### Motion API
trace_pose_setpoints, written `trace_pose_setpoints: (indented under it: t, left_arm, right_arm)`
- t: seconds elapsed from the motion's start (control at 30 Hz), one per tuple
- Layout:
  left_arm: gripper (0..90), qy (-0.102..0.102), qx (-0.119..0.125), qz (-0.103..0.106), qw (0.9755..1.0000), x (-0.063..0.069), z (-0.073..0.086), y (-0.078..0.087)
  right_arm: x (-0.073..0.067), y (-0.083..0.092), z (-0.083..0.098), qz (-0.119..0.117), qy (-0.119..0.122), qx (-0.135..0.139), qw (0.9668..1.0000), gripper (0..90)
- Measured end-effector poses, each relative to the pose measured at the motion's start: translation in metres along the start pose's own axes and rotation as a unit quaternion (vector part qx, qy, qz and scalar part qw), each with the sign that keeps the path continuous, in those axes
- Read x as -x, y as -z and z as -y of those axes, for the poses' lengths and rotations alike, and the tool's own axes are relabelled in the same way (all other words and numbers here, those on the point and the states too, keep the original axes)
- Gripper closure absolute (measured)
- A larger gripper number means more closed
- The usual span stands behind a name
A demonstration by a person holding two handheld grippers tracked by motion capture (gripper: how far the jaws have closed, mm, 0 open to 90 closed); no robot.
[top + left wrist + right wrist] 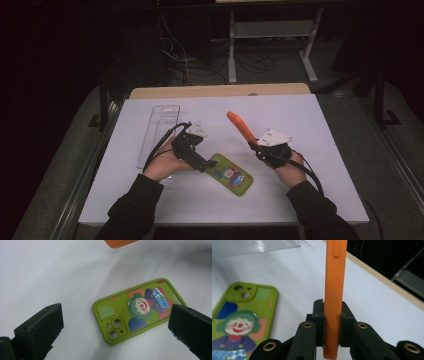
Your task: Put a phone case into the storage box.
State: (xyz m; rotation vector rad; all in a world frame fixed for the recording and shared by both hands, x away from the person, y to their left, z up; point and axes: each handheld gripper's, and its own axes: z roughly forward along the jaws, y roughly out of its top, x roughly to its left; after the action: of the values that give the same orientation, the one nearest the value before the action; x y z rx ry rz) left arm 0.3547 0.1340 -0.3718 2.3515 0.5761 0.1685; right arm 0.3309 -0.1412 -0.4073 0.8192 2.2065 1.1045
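Note:
A green phone case (pixel 231 174) with a clown picture lies flat on the white table cover (pixel 320 165), camera holes toward the left hand. My left gripper (pixel 204 163) hovers at its near-left end, and in the left gripper view the open left gripper (pixel 116 322) has its jaws wide apart on either side of the green case (pixel 140 310) without touching it. An orange phone case (pixel 240 127) is held on edge above the table, slanting up and to the left. My right gripper (pixel 332 322) is shut on the lower end of the orange case (pixel 335 277).
A clear plastic box (pixel 159 130) lies at the left of the white cover, beyond the left hand. The wooden table edge (pixel 220 91) runs along the far side. Beyond it are a dark floor with cables and a metal frame (pixel 272 30).

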Motion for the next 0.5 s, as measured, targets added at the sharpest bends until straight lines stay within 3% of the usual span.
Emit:
trace_pose_setpoints:
  t: [0.17,0.3,0.5]
  left_arm:
    - [0.0,0.006,0.001,0.001,1.0,-0.0012,-0.0002,0.001]
    - [0.0,0.012,0.012,-0.001,0.9999,-0.0024,-0.0008,0.0021]
    - [0.0,0.03,0.035,-0.01,0.9989,-0.0041,-0.0032,0.0055]
  right_arm:
    - [0.0071,-0.0007,0.0007,-0.022,-0.038,0.006,0.999,77.9]
    - [0.0082,-0.0023,0.0012,-0.048,-0.096,0.01,0.9942,77.9]
    - [0.0094,-0.0053,0.0026,-0.07,-0.145,0.023,0.9867,78.0]
